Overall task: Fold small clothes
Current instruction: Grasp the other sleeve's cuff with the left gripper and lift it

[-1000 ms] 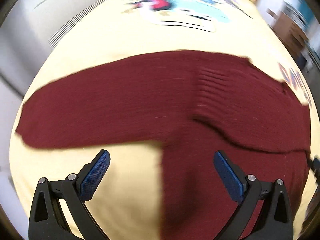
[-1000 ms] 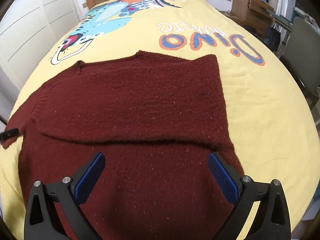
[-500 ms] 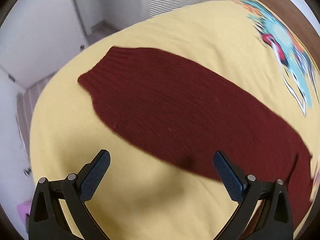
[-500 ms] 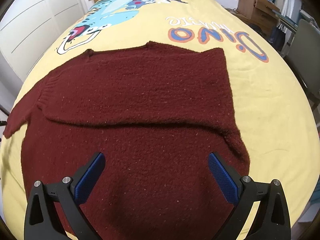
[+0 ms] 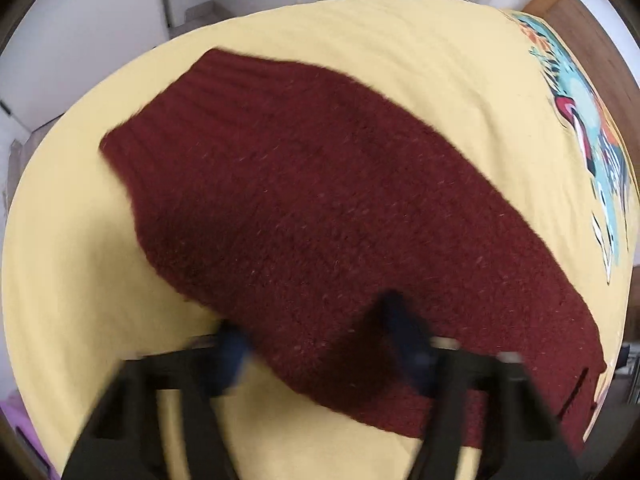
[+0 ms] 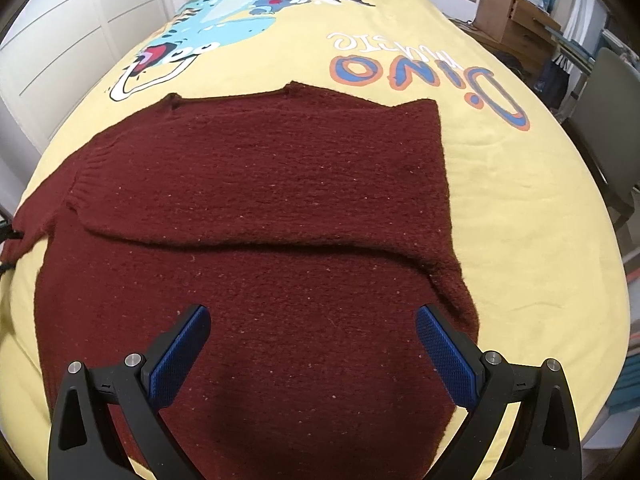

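Observation:
A dark red knitted sweater (image 6: 260, 216) lies flat on a yellow bedspread (image 6: 532, 240), one sleeve folded across its chest. My right gripper (image 6: 312, 344) is open and empty, hovering over the sweater's lower body. In the left wrist view the other sleeve (image 5: 320, 208) stretches out over the bedspread (image 5: 80, 280), its ribbed cuff at the upper left. My left gripper (image 5: 320, 344) is low over this sleeve, blurred by motion; its blue pads (image 5: 404, 332) stand apart, narrower than before, one at the sleeve's near edge and one over the knit.
The bedspread carries a dinosaur print (image 6: 216, 36) and lettering (image 6: 424, 76). White wardrobe doors (image 6: 52, 44) stand left of the bed. A grey chair (image 6: 608, 128) and shelves with boxes (image 6: 516, 12) stand to the right. Floor and a white wall (image 5: 80, 20) lie beyond the sleeve.
My left gripper swung left from the sweater's body to the outstretched sleeve, dropped closer, and its jaws have narrowed. My right gripper crept slightly forward and stayed open.

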Tool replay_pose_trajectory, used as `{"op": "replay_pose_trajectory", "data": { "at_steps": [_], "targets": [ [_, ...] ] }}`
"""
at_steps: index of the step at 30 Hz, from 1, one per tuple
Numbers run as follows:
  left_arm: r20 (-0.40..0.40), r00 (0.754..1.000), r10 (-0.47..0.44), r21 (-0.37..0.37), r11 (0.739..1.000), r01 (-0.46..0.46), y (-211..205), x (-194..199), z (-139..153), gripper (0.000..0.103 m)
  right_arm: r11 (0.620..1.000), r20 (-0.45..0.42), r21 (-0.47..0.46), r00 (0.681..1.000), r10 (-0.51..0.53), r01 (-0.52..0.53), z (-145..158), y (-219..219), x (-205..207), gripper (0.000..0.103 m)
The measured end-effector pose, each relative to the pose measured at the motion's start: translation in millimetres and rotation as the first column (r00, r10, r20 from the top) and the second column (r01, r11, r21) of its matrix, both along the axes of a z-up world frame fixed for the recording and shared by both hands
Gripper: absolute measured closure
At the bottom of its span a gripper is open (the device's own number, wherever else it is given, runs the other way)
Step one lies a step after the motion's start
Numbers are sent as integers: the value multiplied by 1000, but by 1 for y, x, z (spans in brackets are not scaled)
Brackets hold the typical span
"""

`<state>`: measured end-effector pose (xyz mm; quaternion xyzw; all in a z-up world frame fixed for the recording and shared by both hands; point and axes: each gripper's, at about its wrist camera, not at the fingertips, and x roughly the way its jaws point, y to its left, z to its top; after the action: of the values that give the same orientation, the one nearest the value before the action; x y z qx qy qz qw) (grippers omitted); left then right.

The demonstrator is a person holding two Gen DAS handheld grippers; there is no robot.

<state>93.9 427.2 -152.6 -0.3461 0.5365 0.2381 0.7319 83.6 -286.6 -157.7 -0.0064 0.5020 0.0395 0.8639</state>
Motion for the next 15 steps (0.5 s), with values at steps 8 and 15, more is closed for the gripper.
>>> {"op": "replay_pose_trajectory", "data": {
  "at_steps": [8, 15],
  "targets": [
    [32, 974, -225, 65, 973, 222, -29, 32, 49, 94, 1000, -6, 1, 1000, -1, 1, 0, -2, 6, 1],
    [121, 894, -430, 105, 902, 420, -107, 41, 102, 94, 999, -4, 30, 1000, 12, -12, 6, 0, 15, 1]
  ]
}}
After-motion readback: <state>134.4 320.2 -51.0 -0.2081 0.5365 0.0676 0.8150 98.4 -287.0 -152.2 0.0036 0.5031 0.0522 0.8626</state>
